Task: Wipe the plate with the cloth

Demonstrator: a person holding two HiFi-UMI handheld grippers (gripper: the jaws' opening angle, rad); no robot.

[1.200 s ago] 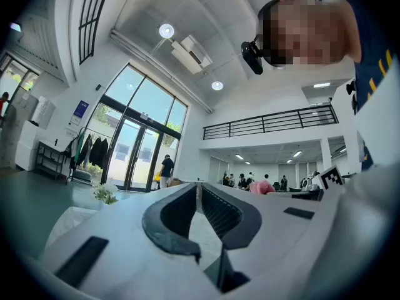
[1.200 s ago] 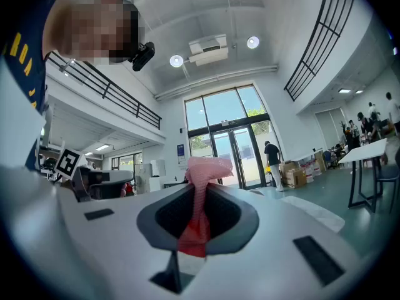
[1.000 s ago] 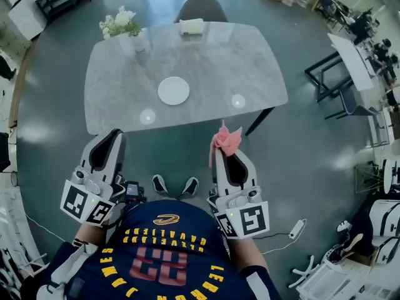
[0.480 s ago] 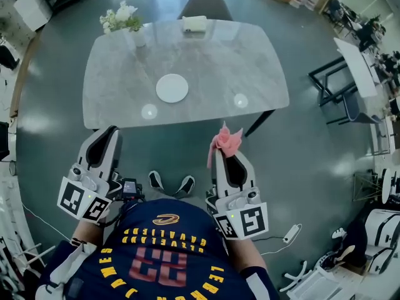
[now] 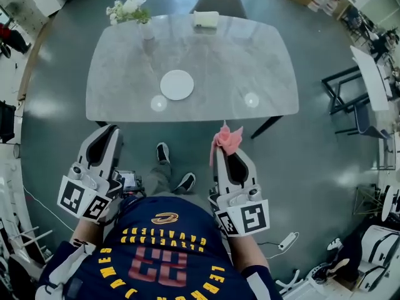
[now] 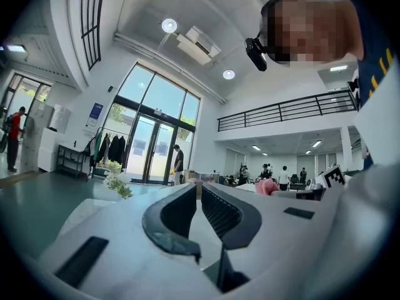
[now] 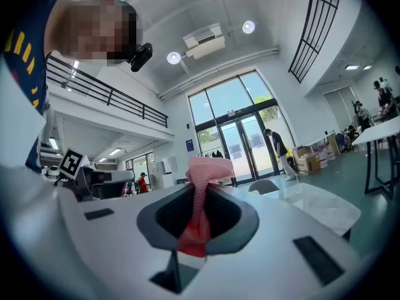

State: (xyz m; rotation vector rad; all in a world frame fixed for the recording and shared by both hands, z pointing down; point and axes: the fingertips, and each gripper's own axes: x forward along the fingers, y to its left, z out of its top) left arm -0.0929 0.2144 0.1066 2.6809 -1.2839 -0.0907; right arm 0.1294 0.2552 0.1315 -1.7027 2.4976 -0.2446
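Observation:
A white plate [image 5: 177, 84] lies near the middle of the grey marble table [image 5: 250, 55], well ahead of both grippers. My right gripper [image 5: 220, 154] is shut on a pink cloth [image 5: 226, 139], which stands bunched above its tips. In the right gripper view the pink cloth [image 7: 203, 170] is pinched between the dark jaws of the right gripper [image 7: 199, 195]. My left gripper [image 5: 115, 131] is held beside it, off the table's near edge. In the left gripper view the left gripper [image 6: 199, 189] has its jaws together with nothing between them. The plate is hidden in both gripper views.
A vase of white flowers [image 5: 131, 8] stands at the table's far left corner. A small white box [image 5: 205, 19] sits at the far edge, with a grey chair [image 5: 217, 2] behind it. Black-framed desks [image 5: 350, 92] stand to the right. The person's feet [image 5: 162, 153] are on grey floor.
The table and plate sit slightly lower in the head view, so I have come a little closer. One foot has stepped forward. Both grippers hold the same pose.

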